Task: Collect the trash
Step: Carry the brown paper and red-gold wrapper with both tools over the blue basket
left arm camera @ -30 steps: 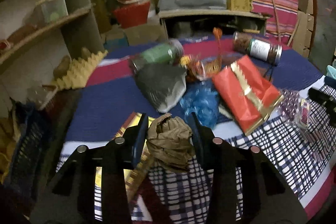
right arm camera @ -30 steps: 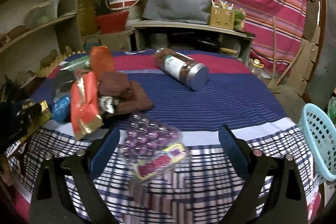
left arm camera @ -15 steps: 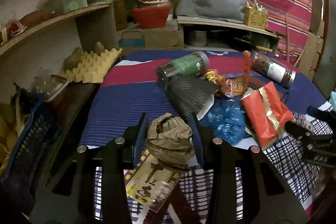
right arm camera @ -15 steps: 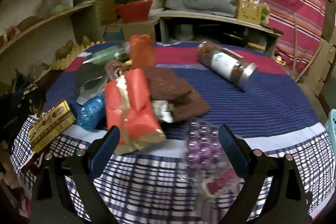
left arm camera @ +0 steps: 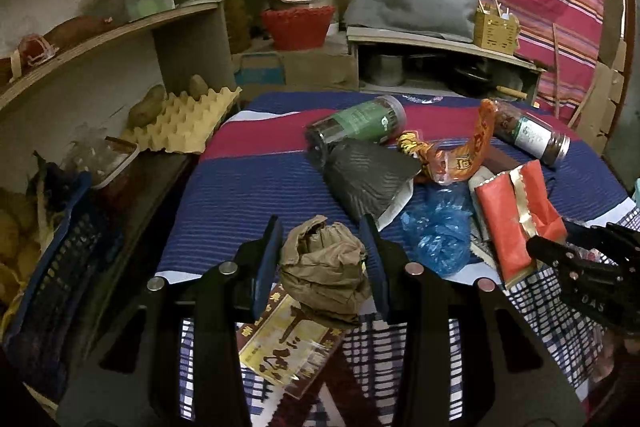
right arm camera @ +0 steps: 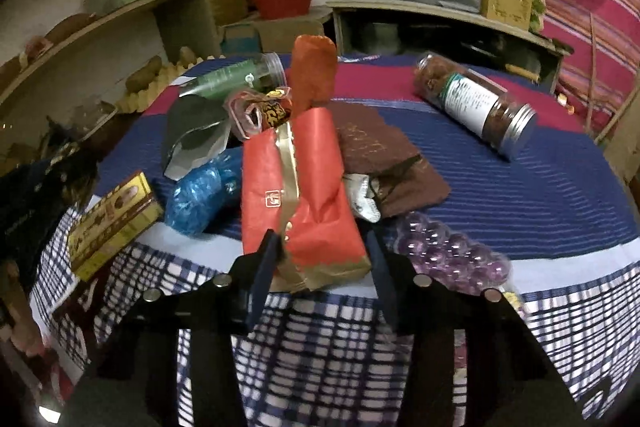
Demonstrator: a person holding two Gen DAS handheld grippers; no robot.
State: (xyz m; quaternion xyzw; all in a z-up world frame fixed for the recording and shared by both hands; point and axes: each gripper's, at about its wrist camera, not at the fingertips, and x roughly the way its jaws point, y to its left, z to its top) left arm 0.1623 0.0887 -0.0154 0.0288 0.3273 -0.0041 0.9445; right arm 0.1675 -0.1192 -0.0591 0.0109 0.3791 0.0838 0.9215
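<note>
My left gripper point(left arm camera: 322, 259) is shut on a crumpled brown paper ball point(left arm camera: 324, 273) and holds it above a gold-printed box point(left arm camera: 286, 341) on the table. My right gripper point(right arm camera: 322, 267) has its fingers close on either side of the near end of a red and gold packet point(right arm camera: 300, 187); it also shows in the left wrist view point(left arm camera: 516, 215), with the right gripper point(left arm camera: 576, 267) at its near end. A trash pile lies behind: blue crumpled plastic point(right arm camera: 200, 195), a black pouch point(left arm camera: 364, 179), an orange wrapper point(left arm camera: 460, 159).
Two jars lie on the striped cloth: a green-label one point(left arm camera: 356, 125) and a white-label one point(right arm camera: 476, 105). A purple bead pack point(right arm camera: 448, 255) lies right of the red packet. A brown pouch point(right arm camera: 384, 163) sits behind it. Shelves and a blue basket point(left arm camera: 52, 267) stand at left.
My right gripper has swung left from the purple bead pack to the red packet and narrowed around its near end. My left gripper still holds the paper ball and has shifted slightly.
</note>
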